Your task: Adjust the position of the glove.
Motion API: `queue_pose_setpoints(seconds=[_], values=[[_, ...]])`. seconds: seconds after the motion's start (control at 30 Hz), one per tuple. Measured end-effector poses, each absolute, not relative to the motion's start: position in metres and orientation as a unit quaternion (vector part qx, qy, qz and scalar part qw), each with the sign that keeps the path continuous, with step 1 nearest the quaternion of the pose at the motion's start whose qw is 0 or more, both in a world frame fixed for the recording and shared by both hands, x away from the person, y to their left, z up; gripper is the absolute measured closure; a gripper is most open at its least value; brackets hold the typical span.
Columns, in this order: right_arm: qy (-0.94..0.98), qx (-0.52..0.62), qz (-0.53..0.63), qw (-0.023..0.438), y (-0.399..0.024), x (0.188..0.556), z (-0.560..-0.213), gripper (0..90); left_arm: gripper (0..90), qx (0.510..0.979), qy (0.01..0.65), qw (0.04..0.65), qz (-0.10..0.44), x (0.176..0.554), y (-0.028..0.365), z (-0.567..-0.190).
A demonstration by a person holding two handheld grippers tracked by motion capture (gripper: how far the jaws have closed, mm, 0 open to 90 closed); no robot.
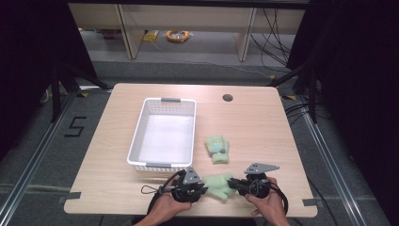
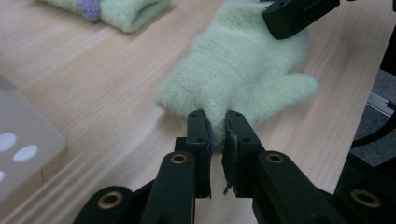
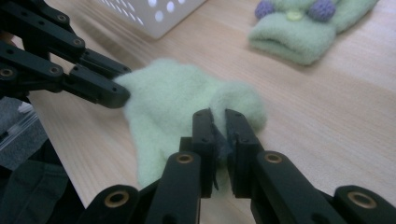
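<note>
At the lower middle of the high view, a soft, light, limp green mitten (image 1: 220, 184) is pinched at opposite edges on the table (image 1: 263, 127) by the closed left tool (image 1: 201, 189) and closed right tool (image 1: 235, 184), edge grips being judged best.

One sign can be read: a black figure "5" (image 1: 75, 127) marked on the grey floor (image 1: 42, 141) left of the table (blocky, angular strokes). No lettering can be read on anything else in the three views.
</note>
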State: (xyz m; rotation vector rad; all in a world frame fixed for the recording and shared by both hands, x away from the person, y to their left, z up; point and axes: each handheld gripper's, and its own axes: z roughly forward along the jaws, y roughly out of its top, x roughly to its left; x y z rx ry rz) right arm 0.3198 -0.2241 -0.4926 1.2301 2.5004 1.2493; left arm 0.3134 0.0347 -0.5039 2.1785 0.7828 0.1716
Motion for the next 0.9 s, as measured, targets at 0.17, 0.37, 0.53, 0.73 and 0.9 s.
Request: queue_pose_setpoints(seconds=[0.17,0.37,0.53,0.73,0.9], values=[[0.818,0.415,0.397,0.030,-0.222,0.319,-0.499,79.5,79.7,0.863,0.310,0.394,0.064,0.313,0.035,-0.508],[0.826,0.409,0.385,0.047,-0.224,0.319,-0.495,62.4,66.1,0.860,0.322,0.390,0.065,0.311,0.038,-0.506],[0.813,0.426,0.394,0.043,-0.226,0.316,-0.485,51.5,54.4,0.847,0.332,0.410,0.064,0.305,0.045,-0.495],[0.805,0.414,0.416,0.089,-0.233,0.338,-0.466,48.9,48.1,0.836,0.344,0.424,0.057,0.298,0.057,-0.487],[0.808,0.412,0.408,0.102,-0.224,0.366,-0.462,49.8,44.5,0.829,0.353,0.431,0.045,0.294,0.062,-0.489]])
